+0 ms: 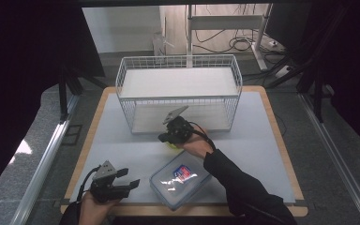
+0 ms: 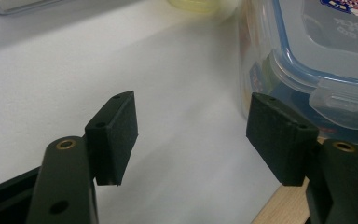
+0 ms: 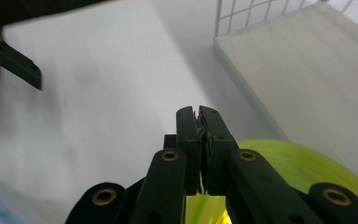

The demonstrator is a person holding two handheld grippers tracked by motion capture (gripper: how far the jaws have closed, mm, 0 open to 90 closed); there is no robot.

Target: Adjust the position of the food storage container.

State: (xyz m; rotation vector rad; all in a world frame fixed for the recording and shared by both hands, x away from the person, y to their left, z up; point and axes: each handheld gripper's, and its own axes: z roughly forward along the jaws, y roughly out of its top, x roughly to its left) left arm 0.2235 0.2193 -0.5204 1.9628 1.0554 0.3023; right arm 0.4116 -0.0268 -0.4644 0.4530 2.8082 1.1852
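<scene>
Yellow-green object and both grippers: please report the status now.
Right gripper shut on yellow-green object, near wire basket. Left gripper open, empty, beside lidded plastic container. Nothing in the way.

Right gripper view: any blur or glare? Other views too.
Right gripper view: the yellow-green thing under the tool is smeared, the rack soft. Left gripper view: the pads are sharp, the box slightly soft. High view: glare on the box lid, dark surroundings.
</scene>
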